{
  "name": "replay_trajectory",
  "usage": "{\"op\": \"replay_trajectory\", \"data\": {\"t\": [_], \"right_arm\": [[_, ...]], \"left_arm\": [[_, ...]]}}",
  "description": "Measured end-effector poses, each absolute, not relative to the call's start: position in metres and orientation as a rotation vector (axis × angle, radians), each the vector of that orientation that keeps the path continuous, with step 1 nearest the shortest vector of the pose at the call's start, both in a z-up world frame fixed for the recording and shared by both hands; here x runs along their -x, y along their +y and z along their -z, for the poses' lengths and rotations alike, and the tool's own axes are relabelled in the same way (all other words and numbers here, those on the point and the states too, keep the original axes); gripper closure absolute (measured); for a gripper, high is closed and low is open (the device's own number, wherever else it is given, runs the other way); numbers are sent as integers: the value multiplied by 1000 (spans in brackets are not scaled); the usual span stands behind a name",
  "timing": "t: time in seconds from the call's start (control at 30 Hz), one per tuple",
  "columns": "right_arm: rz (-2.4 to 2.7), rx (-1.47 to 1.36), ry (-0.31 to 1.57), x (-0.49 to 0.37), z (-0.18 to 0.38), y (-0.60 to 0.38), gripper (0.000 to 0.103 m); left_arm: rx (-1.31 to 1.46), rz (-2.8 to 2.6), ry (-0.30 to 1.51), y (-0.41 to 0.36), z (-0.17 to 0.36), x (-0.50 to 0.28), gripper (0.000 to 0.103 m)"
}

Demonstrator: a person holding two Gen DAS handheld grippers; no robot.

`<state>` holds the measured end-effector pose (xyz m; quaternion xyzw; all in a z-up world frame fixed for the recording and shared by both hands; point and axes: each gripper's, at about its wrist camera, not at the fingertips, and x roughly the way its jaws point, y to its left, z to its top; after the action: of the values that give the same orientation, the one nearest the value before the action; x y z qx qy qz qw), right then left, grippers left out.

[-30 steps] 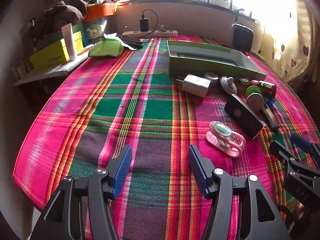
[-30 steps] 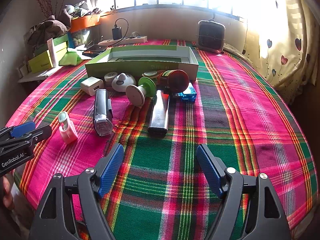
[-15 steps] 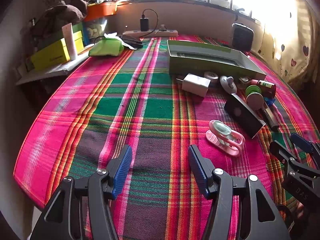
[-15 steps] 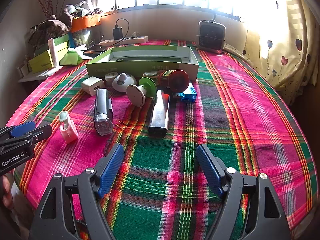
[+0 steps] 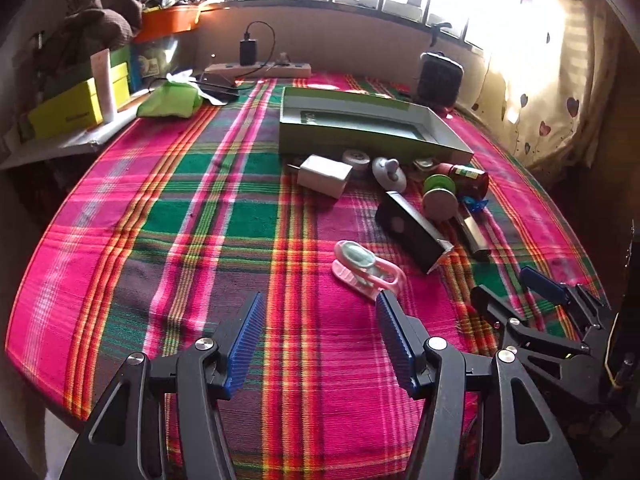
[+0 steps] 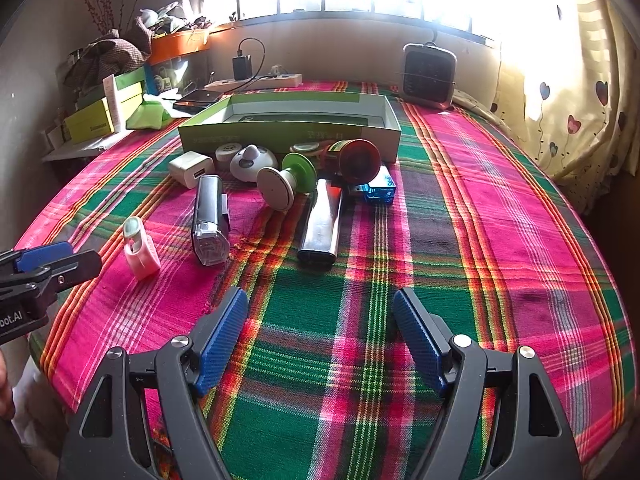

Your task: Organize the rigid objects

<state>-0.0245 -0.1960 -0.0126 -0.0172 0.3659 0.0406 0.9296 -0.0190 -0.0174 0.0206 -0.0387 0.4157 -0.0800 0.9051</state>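
Note:
Several small rigid objects lie in front of an open green box (image 6: 288, 132) on the plaid cloth: a white charger (image 6: 190, 168), a black bike light (image 6: 210, 220), a silver lighter (image 6: 322, 222), a pink clip (image 6: 140, 248), a green-and-white spool (image 6: 286, 182), a red-capped jar (image 6: 358, 160) and a blue piece (image 6: 380, 192). My left gripper (image 5: 318, 344) is open and empty, just short of the pink clip (image 5: 366, 272). My right gripper (image 6: 320, 340) is open and empty, below the lighter.
A small heater (image 6: 428, 76) stands at the back right. A power strip with a charger (image 6: 260, 80), a phone (image 6: 198, 98), yellow-green boxes (image 6: 96, 120) and an orange tray (image 6: 180, 44) line the back left. A curtain (image 6: 580, 80) hangs at right.
The left gripper has shifted slightly forward and right, so the pink clip sits closer to its right finger. The right gripper has barely moved.

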Motion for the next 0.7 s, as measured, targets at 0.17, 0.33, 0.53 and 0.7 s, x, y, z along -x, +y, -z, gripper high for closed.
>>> {"op": "replay_trajectory", "data": {"t": [0.17,0.33,0.53,0.7], "right_arm": [[-91,36,751,28,13,-197,27],[-96,37,751,32,14,-200,27],[-98,39,754,32,14,-200,27],[-98,40,759,32,14,-200,27]], "left_arm": [[61,196,891,-40,-20,12,46],[27,198,937,-54,-12,2,46],[-4,164,934,-55,-10,-5,46],[-8,140,935,-45,-9,-8,46]]}}
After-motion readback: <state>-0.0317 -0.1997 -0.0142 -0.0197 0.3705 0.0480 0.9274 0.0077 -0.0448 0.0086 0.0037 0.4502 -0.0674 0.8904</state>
